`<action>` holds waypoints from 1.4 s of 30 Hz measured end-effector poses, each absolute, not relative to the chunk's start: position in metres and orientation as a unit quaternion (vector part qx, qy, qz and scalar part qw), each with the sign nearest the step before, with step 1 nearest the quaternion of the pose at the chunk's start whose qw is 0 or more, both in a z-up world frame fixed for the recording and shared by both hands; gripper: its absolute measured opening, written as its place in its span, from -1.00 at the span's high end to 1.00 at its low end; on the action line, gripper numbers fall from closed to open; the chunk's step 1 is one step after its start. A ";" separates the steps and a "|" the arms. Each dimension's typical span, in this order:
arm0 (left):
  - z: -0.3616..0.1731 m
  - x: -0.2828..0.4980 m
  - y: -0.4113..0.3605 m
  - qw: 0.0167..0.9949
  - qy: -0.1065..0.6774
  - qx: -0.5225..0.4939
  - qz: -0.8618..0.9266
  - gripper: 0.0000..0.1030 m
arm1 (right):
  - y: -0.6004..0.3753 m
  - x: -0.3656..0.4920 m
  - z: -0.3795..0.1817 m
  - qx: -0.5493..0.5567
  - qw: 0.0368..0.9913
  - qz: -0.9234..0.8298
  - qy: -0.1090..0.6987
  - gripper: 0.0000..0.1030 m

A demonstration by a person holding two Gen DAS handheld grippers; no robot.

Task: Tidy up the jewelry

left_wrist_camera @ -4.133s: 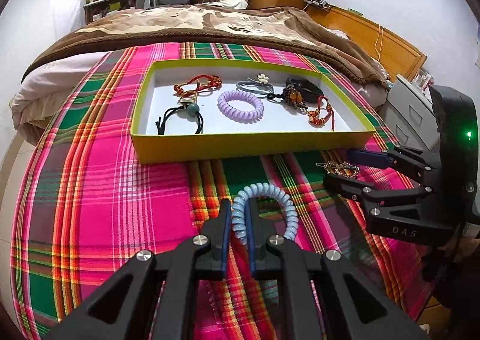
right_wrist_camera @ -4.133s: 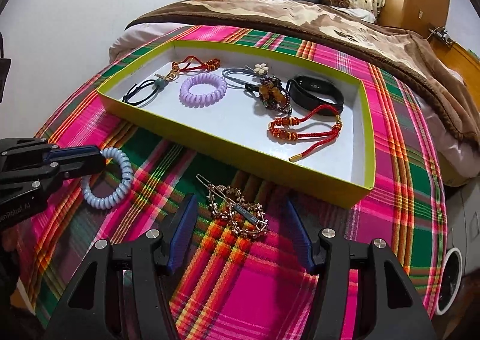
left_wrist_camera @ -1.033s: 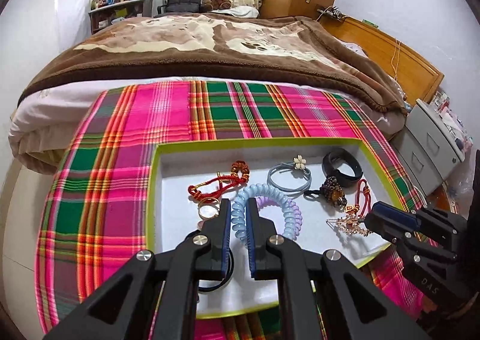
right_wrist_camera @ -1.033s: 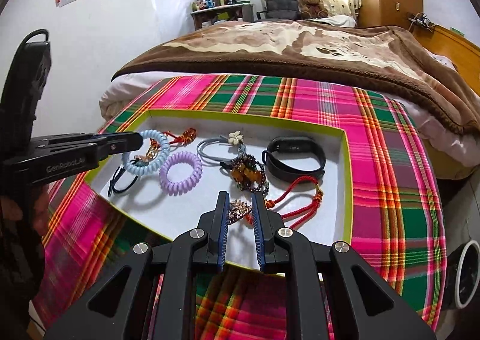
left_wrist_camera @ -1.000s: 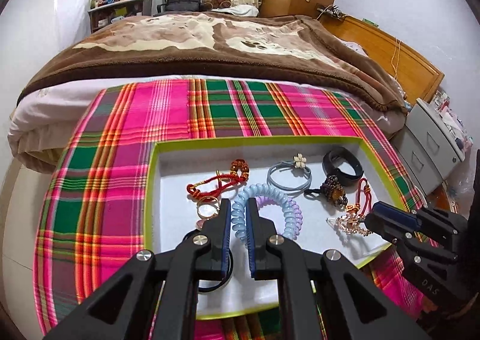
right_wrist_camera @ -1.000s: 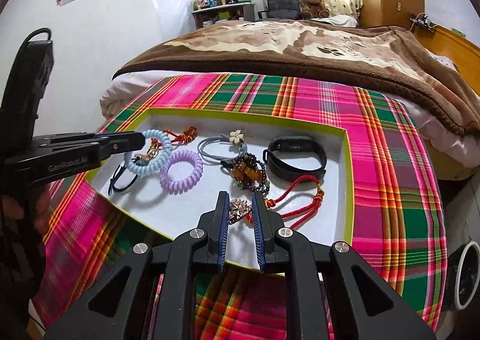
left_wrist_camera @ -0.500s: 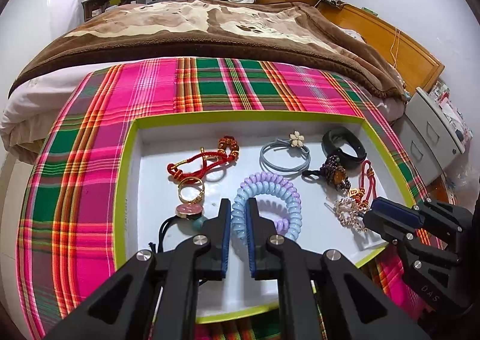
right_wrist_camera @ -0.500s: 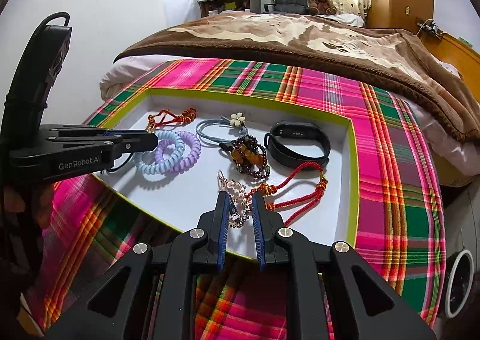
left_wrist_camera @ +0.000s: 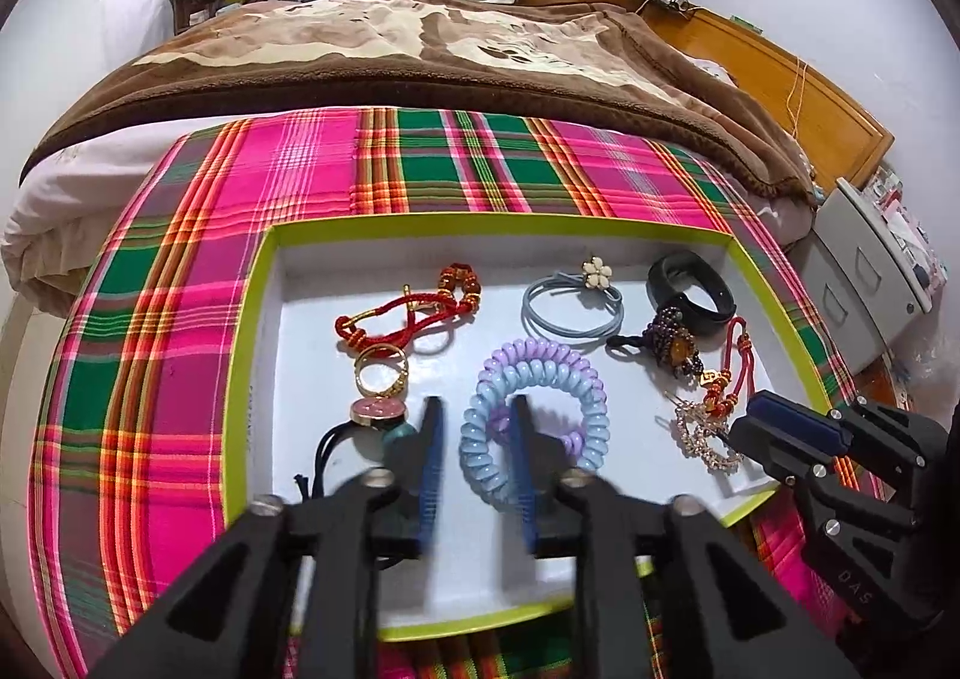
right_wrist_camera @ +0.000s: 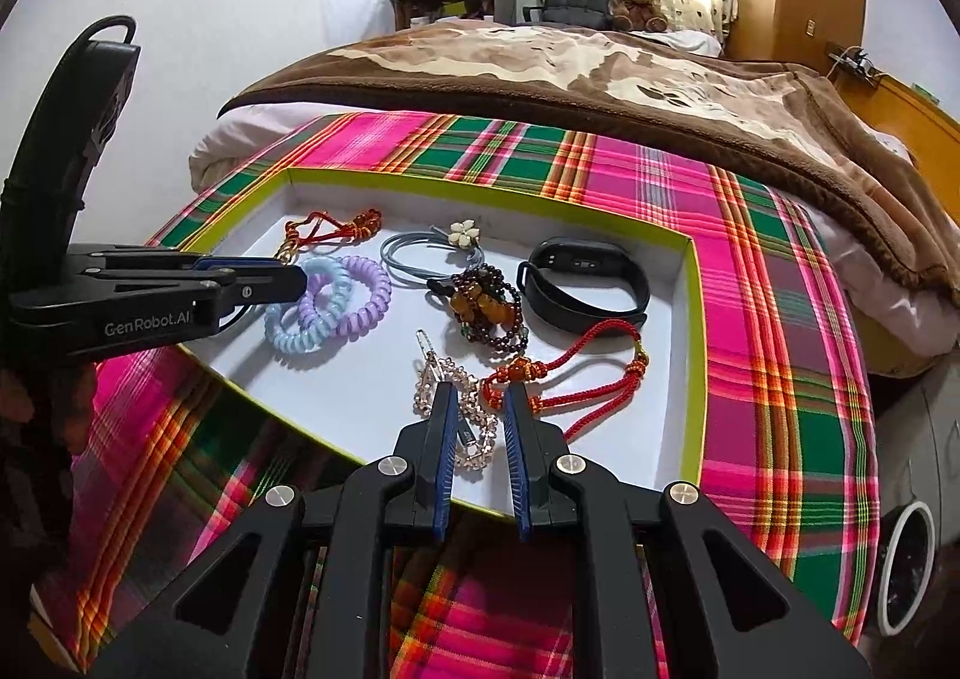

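Since the moment before, the left gripper (left_wrist_camera: 477, 439) had begun to part: its jaws were opening, blurred with motion at the bottom centre of the left wrist view, and the pale blue coiled plastic hair tie (left_wrist_camera: 531, 427), clamped a second earlier, now lay loose between them on the white floor of the lime-green-rimmed shallow cardboard tray (left_wrist_camera: 252, 331), partly overlapping the lilac coiled hair tie (left_wrist_camera: 540, 352). Both grippers pointed steeply down at the tray.

From the lower centre of the right wrist view, the right gripper (right_wrist_camera: 477, 400) was closed narrowly on the gold rhinestone hair clip (right_wrist_camera: 462, 415), whose far end rested on the tray floor beside a red knotted cord bracelet (right_wrist_camera: 576, 373).

Counted in the tray: two coiled hair ties, two red cord bracelets, the second (left_wrist_camera: 408, 313) toward the upper left; one grey elastic band with a cream flower (left_wrist_camera: 576, 301), one black fitness band (left_wrist_camera: 690, 289), one dark beaded bracelet with amber stones (left_wrist_camera: 675, 340), one gold ring (left_wrist_camera: 381, 373), one black elastic with a pink disc charm (left_wrist_camera: 366, 427), and the one clip.

"GenRobot.AI" was printed in white on the left gripper's side at the left edge of the right wrist view; "DAS" showed on the right gripper's body at lower right in the left wrist view.
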State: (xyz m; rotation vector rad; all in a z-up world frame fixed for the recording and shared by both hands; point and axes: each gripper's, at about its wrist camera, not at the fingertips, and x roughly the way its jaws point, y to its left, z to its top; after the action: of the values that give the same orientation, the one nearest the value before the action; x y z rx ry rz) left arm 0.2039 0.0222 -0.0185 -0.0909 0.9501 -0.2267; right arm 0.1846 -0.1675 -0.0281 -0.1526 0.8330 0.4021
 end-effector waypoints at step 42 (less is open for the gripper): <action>0.046 0.079 0.012 0.938 0.346 -0.015 0.015 -0.14 | -0.174 0.094 0.032 -0.041 0.941 0.101 0.321 0.07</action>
State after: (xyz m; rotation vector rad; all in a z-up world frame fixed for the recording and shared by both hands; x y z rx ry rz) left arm 0.0788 0.0120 0.0463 -0.0301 0.7060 0.0299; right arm 0.0943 -0.1739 0.0323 -0.0830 0.6552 0.2062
